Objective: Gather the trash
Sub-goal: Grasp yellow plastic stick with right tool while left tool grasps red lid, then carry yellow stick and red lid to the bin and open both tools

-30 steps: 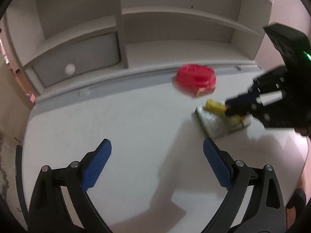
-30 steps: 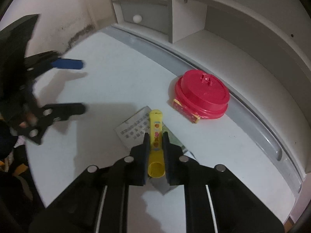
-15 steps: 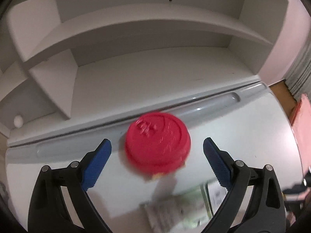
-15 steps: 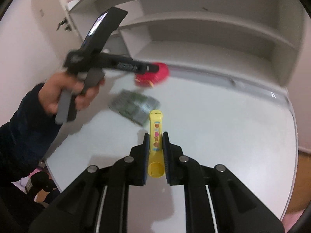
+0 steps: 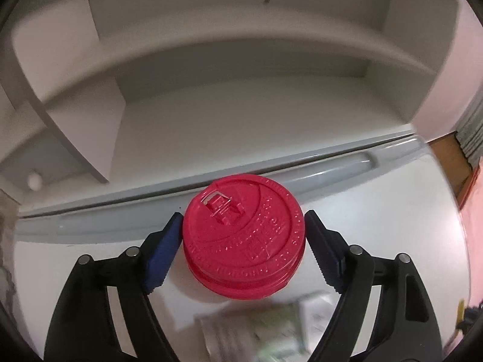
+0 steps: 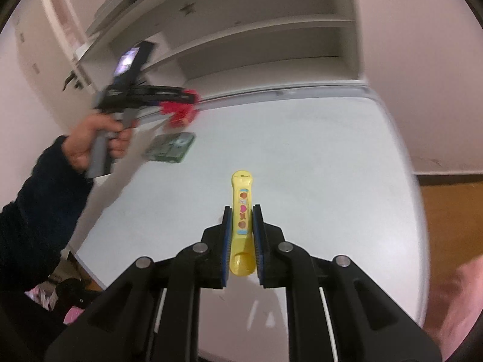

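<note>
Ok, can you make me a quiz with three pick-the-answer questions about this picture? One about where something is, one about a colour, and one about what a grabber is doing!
1. Where is the paper packet?
A. on a shelf
B. on the table, just nearer the camera than the red lid
C. in the right gripper

2. What colour is the round lid?
A. red
B. green
C. white

3. What is the right gripper doing?
A. hanging open
B. squeezing the packet
C. shut on the yellow tube

Answers: 1 B, the left view shows it lying below the lid. 2 A, it is bright red between the left gripper fingers. 3 C, both pads press the tube's sides.
</note>
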Available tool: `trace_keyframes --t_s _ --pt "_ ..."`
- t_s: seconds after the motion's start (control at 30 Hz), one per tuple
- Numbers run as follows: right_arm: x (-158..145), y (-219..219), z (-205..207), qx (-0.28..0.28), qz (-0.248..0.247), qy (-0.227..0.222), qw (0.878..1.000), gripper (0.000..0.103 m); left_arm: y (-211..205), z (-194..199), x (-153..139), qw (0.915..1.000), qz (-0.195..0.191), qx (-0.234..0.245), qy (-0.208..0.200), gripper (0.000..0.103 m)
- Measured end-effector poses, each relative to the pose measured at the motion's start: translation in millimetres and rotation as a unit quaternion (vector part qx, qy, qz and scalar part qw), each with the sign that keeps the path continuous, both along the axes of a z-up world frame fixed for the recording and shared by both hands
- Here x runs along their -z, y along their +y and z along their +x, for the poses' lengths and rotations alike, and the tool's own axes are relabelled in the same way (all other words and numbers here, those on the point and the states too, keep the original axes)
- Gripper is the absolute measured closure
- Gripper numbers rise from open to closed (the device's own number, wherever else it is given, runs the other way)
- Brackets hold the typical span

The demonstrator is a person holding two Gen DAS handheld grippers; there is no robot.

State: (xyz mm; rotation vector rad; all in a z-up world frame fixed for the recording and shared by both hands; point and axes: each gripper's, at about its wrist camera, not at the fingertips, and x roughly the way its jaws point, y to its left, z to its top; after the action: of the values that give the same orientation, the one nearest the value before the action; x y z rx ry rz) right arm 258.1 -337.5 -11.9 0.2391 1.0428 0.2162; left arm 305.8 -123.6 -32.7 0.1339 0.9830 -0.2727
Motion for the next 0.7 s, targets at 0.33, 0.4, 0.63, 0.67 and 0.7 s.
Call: trace_keyframes --t_s 0.33,0.4,0.63,0.67,0.7 --pt "-18 -116 -140 0.242 -0.063 0.020 0.968 0.089 -151 -186 -52 0.9735 -0.066 0.212 -0.052 0.024" --pt "-16 -144 -186 0.302 -0.068 0.031 0.950 0.089 -200 -239 -49 0.9525 -0.084 0.289 -0.049 0.024" --pt "3 -210 -322 0.453 -0.077 0.072 0.885 0.089 -323 -376 -11 0.8738 -0.114 0.473 0.001 0.024" --pt "10 -217 -343 0.471 -0.073 0.081 0.875 0.089 -336 -389 -3 0.8651 -0.107 0.490 0.000 0.024" --pt "15 -222 -357 0.481 -0.071 0.087 0.869 0.089 -345 -399 8 0.8587 -0.099 0.503 0.000 0.024"
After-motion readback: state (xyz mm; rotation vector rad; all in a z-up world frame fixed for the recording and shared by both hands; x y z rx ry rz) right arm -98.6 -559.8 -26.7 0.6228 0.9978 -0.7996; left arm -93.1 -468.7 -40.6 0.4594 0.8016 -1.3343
